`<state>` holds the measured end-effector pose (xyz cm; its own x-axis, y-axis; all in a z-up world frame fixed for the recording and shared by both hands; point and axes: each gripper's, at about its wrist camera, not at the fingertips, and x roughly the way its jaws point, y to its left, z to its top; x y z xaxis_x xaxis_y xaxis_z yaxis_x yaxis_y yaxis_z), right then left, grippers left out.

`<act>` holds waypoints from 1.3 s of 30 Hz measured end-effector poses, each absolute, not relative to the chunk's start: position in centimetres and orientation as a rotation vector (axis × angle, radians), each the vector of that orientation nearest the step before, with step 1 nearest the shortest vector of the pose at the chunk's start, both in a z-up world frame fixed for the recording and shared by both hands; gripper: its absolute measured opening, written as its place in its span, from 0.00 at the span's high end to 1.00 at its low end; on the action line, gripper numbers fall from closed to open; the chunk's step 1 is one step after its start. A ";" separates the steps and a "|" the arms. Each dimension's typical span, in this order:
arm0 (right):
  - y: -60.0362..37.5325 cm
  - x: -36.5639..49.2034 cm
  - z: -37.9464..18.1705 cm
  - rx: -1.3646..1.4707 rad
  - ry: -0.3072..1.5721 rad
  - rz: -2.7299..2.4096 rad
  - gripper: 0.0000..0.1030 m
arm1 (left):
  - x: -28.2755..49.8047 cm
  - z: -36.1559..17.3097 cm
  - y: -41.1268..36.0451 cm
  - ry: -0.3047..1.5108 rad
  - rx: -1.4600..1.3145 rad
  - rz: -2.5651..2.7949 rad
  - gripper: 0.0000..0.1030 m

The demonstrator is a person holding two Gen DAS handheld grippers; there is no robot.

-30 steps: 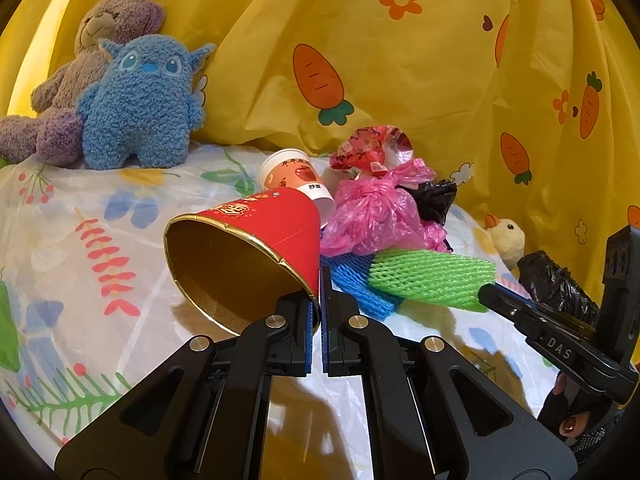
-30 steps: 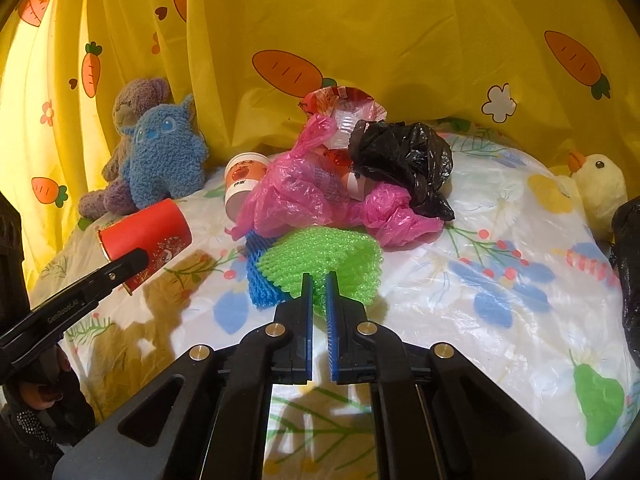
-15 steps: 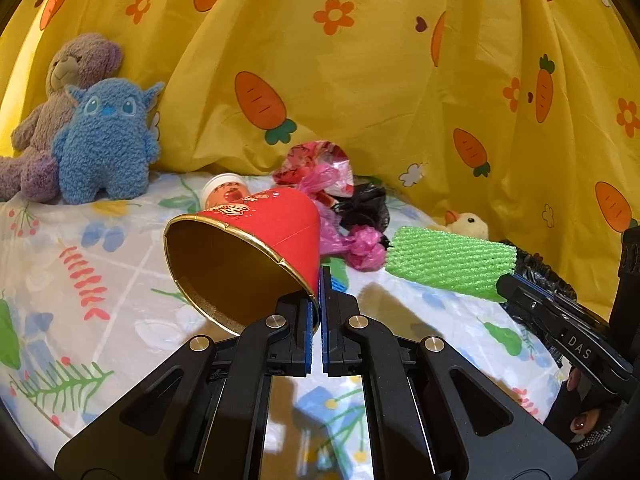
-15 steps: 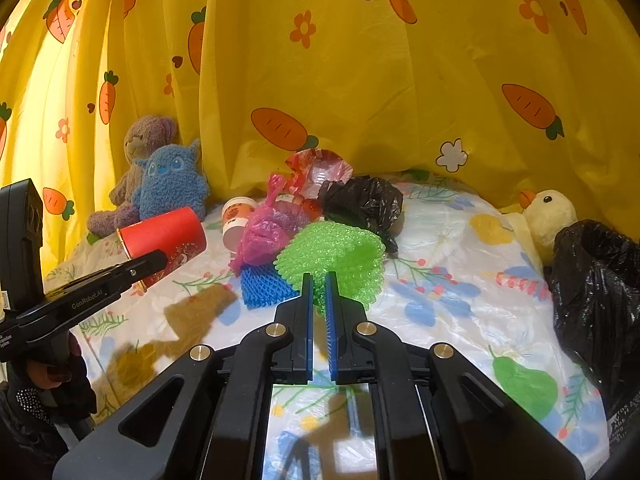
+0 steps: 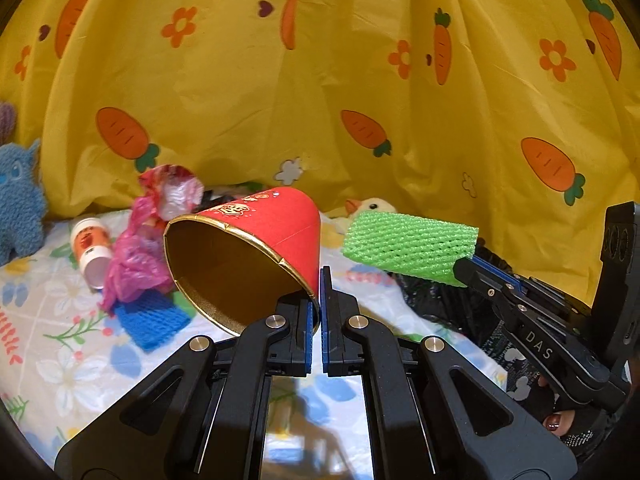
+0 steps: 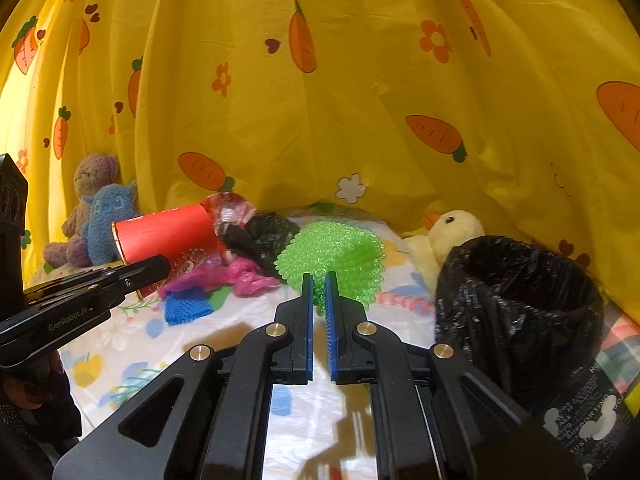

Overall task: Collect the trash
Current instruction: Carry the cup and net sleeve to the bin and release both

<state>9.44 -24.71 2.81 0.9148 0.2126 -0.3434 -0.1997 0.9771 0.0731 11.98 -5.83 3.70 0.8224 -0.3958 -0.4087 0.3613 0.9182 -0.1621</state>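
My left gripper is shut on the rim of a red paper cup with a gold inside, held on its side above the bed; the cup also shows in the right wrist view. My right gripper is shut on a green foam net sleeve, held in the air; the sleeve also shows in the left wrist view. A bin lined with a black bag stands to the right of the sleeve. On the bed lie a pink plastic bag, a blue foam net, a small white cup and a black bag.
The bed has a floral sheet. A yellow carrot-print curtain hangs behind. A yellow duck toy lies by the bin. A blue plush and a purple bear sit at far left.
Both grippers have lifted and swung right with the red cup and the green sleeve, away from the trash pile. The black bin has come into view on the right.
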 end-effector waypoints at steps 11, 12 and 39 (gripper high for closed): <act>-35.1 11.3 4.0 0.061 0.314 -0.102 0.94 | 16.8 4.6 -18.3 0.462 0.013 -0.651 0.98; -35.7 11.6 3.9 0.060 0.317 -0.119 0.94 | 17.1 4.6 -19.3 0.462 0.018 -0.672 0.98; -41.3 16.2 1.6 0.098 0.407 -0.220 0.93 | 25.0 0.3 -30.2 0.643 -0.029 -0.901 0.97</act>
<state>16.21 -41.32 1.61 0.8951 -0.1923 -0.4022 0.2315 0.9715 0.0508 25.03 -30.19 0.31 0.4476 -0.7361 -0.5078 0.7194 0.6337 -0.2844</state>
